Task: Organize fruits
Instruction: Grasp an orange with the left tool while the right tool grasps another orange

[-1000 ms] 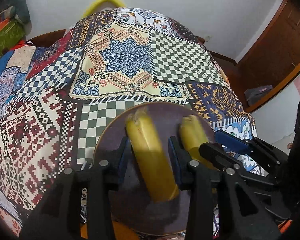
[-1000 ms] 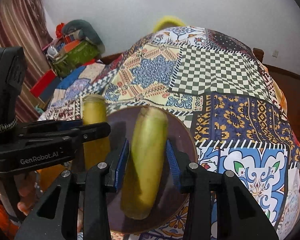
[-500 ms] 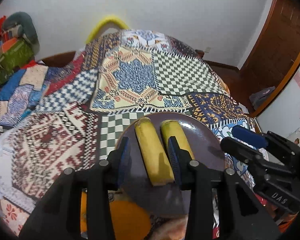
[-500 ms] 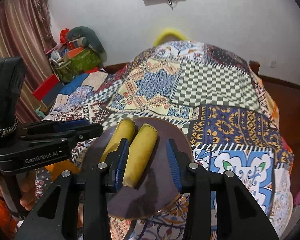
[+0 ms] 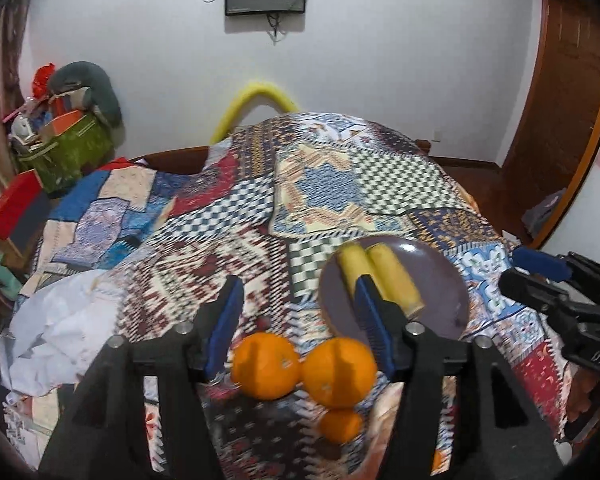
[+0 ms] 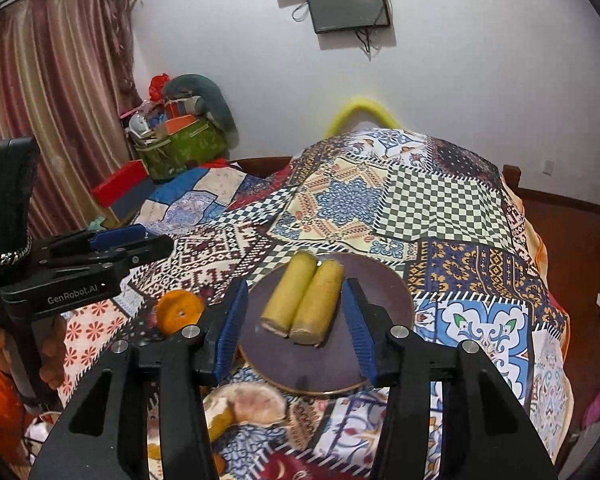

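Lying side by side on the plate [image 6: 384,280], two bananas [image 6: 300,300] look sorted; oranges [image 5: 300,366] on the bed [image 5: 340,184] remain. Left gripper [image 5: 300,320] and right gripper [image 6: 294,326] fingers spread wide, empty.

Matt cloth quilt [image 6: 440,216], smooth plate [image 6: 380,288], dimpled oranges [image 5: 266,364]

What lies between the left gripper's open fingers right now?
In the left wrist view, two oranges on the quilt sit between the left gripper's fingers; it holds nothing.
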`<state>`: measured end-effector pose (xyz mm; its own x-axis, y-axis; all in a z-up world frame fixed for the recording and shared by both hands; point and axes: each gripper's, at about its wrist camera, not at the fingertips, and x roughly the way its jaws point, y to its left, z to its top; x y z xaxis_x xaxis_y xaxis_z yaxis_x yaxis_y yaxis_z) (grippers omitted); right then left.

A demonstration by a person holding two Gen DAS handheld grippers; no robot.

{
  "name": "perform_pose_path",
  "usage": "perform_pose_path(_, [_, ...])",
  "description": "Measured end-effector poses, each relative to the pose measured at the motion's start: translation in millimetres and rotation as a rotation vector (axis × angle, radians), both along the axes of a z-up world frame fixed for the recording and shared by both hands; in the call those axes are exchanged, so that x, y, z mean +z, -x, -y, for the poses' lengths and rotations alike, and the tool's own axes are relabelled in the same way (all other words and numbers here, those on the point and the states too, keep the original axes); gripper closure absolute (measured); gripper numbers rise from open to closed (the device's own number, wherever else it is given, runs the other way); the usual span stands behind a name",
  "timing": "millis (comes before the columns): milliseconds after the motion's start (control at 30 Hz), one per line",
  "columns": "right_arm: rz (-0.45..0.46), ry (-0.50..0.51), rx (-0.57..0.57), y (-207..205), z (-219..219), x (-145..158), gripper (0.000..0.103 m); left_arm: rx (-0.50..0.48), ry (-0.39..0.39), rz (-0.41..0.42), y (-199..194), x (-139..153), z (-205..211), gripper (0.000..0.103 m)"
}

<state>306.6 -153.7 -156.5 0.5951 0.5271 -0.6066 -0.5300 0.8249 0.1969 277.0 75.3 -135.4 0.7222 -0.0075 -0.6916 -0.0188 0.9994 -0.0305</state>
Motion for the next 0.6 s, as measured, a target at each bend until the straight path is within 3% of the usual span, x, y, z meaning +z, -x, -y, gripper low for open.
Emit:
perform_pose_path(367, [-0.061, 0.016, 0.049, 13, -31, -26, 0.053, 0.013, 0.016, -0.144, 15, -59, -43, 0.041])
perform_pose_path(600, [-0.118, 0.047, 0.079, 14, -55, -51, 0.053, -0.002, 0.016, -0.178, 16, -84, -49, 0.041])
